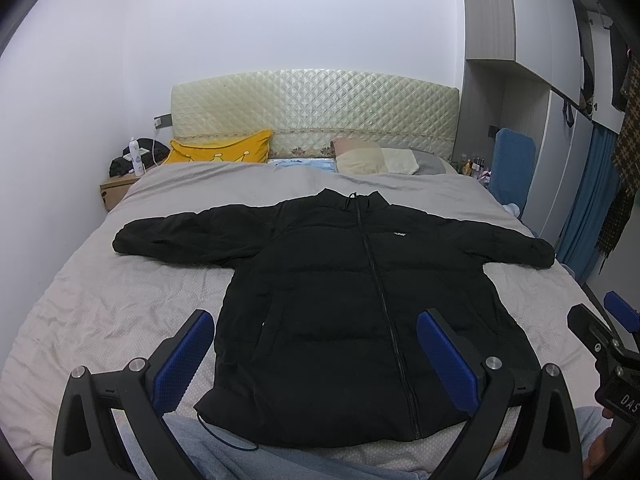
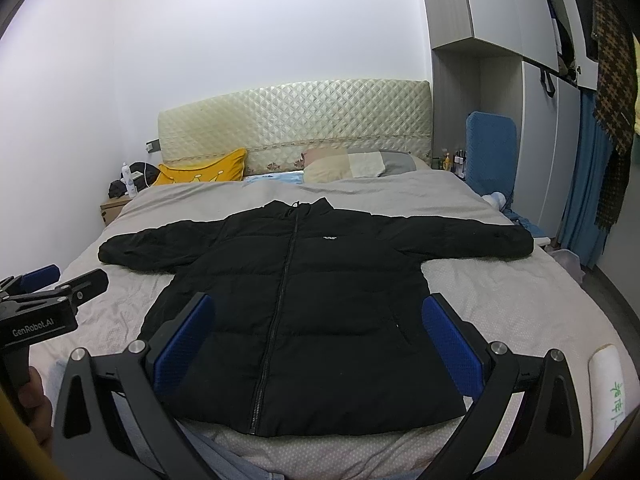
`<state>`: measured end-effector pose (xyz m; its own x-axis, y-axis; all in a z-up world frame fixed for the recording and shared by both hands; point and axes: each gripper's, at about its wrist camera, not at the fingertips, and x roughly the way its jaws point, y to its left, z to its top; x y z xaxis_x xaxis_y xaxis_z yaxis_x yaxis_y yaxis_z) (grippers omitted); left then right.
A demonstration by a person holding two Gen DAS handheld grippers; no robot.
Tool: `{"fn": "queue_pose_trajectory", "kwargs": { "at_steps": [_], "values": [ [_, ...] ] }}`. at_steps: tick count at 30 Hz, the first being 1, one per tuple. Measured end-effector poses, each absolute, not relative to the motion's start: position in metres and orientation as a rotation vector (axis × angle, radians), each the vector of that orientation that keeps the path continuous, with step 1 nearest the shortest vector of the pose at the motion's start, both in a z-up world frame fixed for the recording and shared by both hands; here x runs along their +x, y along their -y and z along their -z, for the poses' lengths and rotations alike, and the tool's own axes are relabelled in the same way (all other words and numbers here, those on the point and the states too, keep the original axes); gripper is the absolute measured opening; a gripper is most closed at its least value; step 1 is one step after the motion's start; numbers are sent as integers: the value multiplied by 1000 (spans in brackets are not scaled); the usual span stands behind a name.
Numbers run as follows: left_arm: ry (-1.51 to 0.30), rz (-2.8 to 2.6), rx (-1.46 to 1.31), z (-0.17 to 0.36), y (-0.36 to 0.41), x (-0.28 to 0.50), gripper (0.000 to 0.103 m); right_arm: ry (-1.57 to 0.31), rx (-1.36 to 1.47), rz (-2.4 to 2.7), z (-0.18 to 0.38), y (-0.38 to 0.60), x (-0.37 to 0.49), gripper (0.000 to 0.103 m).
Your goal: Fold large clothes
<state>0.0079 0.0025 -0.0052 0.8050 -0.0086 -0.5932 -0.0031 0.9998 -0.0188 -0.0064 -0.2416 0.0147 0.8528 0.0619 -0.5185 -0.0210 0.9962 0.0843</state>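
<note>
A black puffer jacket [image 1: 340, 300] lies flat, front up and zipped, on the bed [image 1: 100, 312], both sleeves spread out sideways. It also shows in the right wrist view [image 2: 304, 312]. My left gripper [image 1: 316, 344] is open and empty, held above the jacket's hem. My right gripper [image 2: 318, 332] is open and empty too, above the lower half of the jacket. The right gripper shows at the right edge of the left wrist view [image 1: 608, 332]; the left gripper shows at the left edge of the right wrist view [image 2: 48, 288].
A yellow pillow [image 1: 220, 150], beige pillows [image 1: 376, 160] and a quilted headboard [image 1: 316, 112] stand at the far end. A nightstand [image 1: 116, 188] with a bottle is at back left. A blue chair [image 1: 512, 164], curtain and hanging clothes [image 1: 624, 160] are on the right. Grey-blue fabric [image 1: 224, 452] lies under the hem.
</note>
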Motion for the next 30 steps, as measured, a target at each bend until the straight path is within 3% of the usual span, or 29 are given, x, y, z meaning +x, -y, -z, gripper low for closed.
{"fn": "queue_pose_trajectory", "kwargs": {
  "at_steps": [30],
  "values": [
    [-644,-4,-15,10,1,7,102,-566,78,-22,-5,236,2,103]
  ]
}}
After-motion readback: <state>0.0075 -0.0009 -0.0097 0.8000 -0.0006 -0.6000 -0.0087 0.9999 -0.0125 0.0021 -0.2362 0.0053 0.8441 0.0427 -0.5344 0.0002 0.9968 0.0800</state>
